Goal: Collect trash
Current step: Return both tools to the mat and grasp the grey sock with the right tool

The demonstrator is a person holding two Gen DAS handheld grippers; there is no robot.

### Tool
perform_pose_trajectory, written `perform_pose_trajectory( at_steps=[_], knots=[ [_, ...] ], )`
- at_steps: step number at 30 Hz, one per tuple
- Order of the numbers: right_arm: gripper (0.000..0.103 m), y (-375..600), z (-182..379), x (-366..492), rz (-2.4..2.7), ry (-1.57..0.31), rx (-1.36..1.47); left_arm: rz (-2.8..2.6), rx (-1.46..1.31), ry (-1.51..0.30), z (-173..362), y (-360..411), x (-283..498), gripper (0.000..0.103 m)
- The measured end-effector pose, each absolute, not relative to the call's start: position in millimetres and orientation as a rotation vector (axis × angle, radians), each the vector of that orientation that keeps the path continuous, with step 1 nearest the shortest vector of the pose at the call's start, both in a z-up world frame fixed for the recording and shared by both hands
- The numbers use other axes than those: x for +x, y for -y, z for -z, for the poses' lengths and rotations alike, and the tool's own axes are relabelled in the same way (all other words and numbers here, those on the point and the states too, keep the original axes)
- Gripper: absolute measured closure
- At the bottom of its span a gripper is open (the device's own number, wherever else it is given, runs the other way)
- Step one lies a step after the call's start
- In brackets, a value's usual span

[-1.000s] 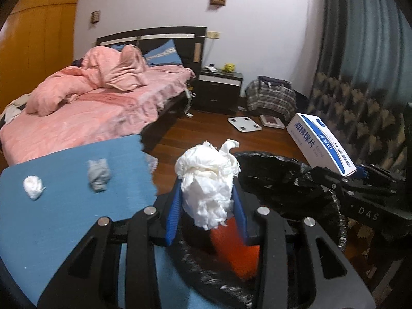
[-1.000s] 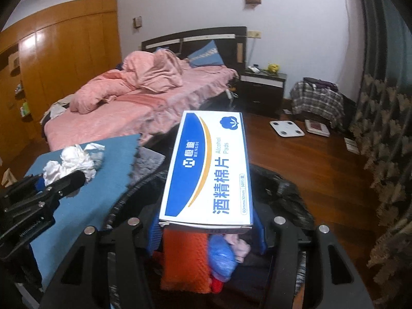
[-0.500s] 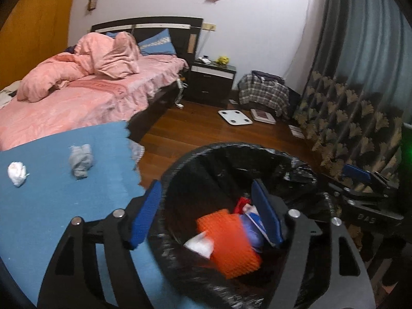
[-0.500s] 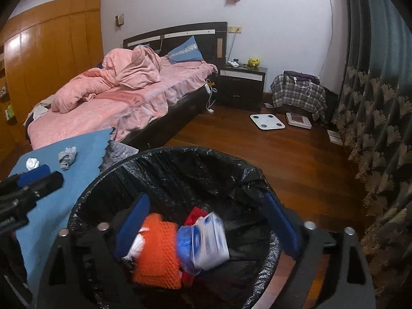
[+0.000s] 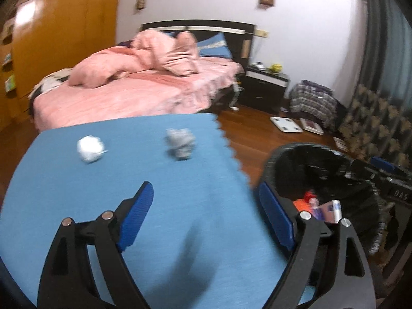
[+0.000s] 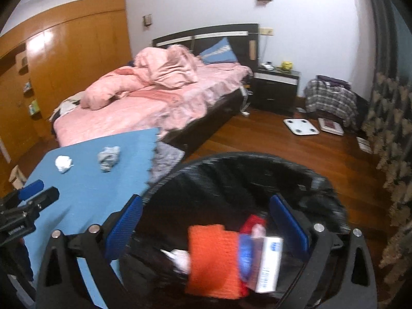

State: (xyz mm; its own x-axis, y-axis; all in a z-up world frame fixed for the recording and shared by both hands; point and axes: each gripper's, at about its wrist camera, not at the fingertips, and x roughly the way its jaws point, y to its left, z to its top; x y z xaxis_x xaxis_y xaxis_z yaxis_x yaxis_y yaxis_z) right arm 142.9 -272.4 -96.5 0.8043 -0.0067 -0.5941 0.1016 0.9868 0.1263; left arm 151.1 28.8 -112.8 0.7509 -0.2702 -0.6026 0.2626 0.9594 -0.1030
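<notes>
Two crumpled wads remain on the blue tabletop (image 5: 159, 206): a white paper ball (image 5: 90, 148) and, beside it, a grey wad (image 5: 180, 144). The left tool (image 5: 206, 200) hovers over that surface, spread wide and empty. The right tool (image 6: 206, 213), also spread and empty, hangs above the black-lined trash bin (image 6: 257, 164), which holds an orange cloth (image 6: 213, 260) and a white box (image 6: 269, 265).

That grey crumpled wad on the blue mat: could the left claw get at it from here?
Probably yes. The left claw is open and empty, and only bare blue mat lies between it and the grey wad.
</notes>
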Motion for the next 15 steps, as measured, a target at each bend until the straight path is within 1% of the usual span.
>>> perform_pose_trajectory(
  at_steps=[7,15],
  knots=[
    [0.006,203.7,92.4,196.7,-0.042,-0.629,0.151,0.137,-0.051,-0.684,126.2,-104.1,175.4,0.021],
    [0.006,133.8,105.1,274.8,-0.084,-0.645,0.111,0.054,-0.086,-0.704,138.2,-160.3,212.0,0.021]
  ],
)
